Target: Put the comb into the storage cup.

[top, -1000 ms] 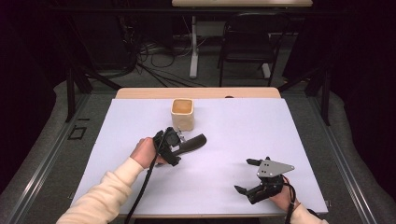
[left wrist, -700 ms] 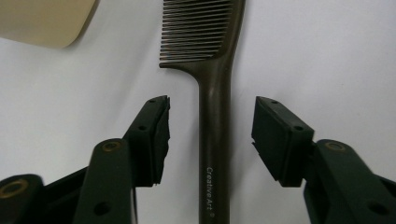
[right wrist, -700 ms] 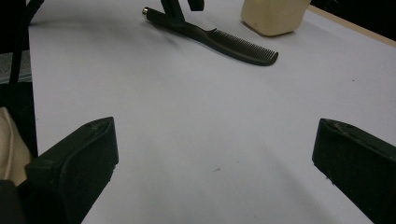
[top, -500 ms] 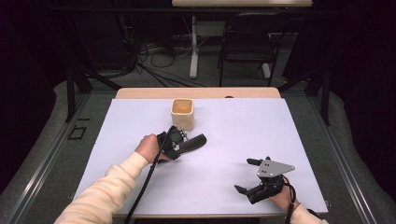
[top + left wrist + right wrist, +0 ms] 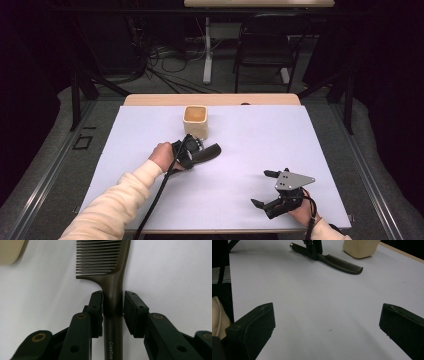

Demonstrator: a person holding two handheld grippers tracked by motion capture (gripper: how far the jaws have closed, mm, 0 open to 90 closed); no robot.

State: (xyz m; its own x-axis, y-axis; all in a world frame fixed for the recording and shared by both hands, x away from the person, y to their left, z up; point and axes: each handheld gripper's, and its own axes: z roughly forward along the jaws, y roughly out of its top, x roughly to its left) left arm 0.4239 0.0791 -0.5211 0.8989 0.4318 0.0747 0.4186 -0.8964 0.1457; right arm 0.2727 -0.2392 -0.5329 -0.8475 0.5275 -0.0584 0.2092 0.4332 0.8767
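Between the pads of the left gripper (image 5: 113,312) lies the handle of the dark brown plastic comb (image 5: 110,277), flat on the white table sheet (image 5: 175,270); the jaws have just been closing, and both pads now sit against the handle, teeth running on ahead of the fingertips. Beyond the comb's toothed end stands the cream square cup (image 5: 195,120). Over at the right gripper (image 5: 265,189), jaws spread wide, nothing between them, well apart from the comb

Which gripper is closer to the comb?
The left gripper. Its jaws sit on either side of the comb handle and have just been closing on it. The right gripper rests far off, near the table's front edge.
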